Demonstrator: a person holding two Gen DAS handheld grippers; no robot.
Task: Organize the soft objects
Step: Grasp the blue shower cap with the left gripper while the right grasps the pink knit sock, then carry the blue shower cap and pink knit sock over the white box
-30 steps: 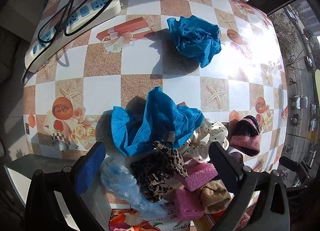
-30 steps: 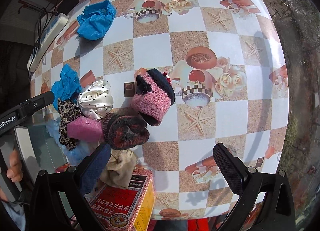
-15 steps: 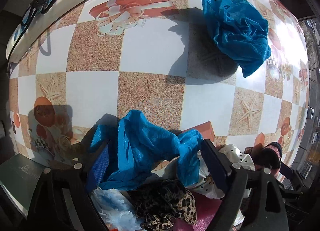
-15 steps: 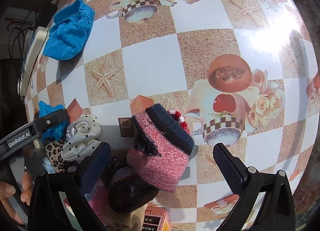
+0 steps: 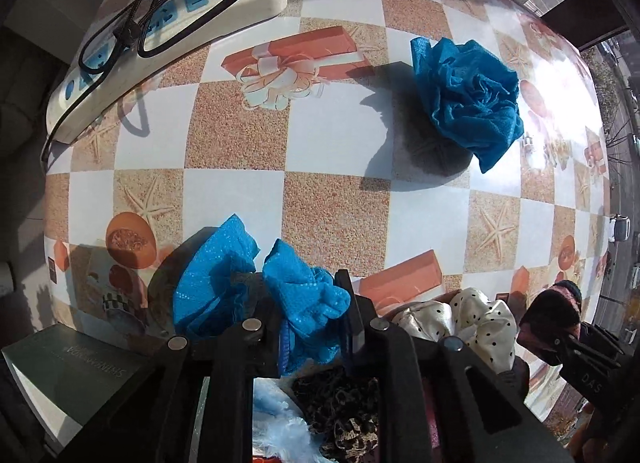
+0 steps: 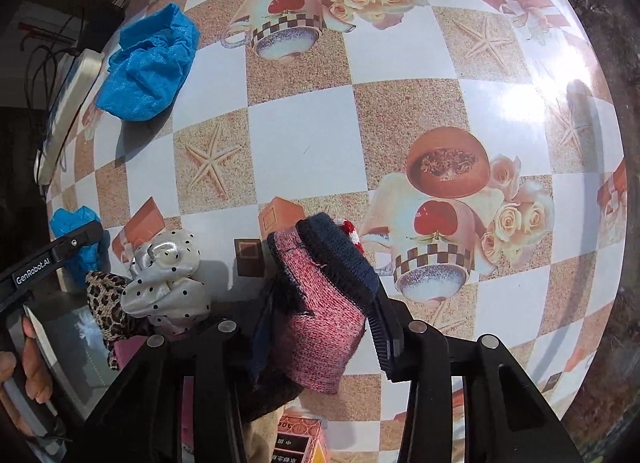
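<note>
My left gripper (image 5: pixel 304 315) points down at the table and is shut on a crumpled blue shoe cover (image 5: pixel 216 283), which bulges out on both sides of the jaws. A second blue shoe cover (image 5: pixel 468 103) lies apart at the far right of the left wrist view. My right gripper (image 6: pixel 320 327) has a pink knitted sock with a navy cuff (image 6: pixel 320 315) between its jaws. The jaws are closing and the pads press on the sock. Beside it lie a white polka-dot scrunchie (image 6: pixel 168 283) and a leopard-print scrunchie (image 6: pixel 108 303).
A white power strip (image 5: pixel 168 35) with black cables lies at the table's far left edge. A grey box (image 5: pixel 80 375) sits by the left gripper. A red printed carton (image 6: pixel 296 439) is under the right gripper. A hand (image 6: pixel 24 363) holds the left gripper's handle.
Both grippers have sunk toward the pile and closed from wide open. The left one took hold of the blue shoe cover, the right one of the pink sock.
</note>
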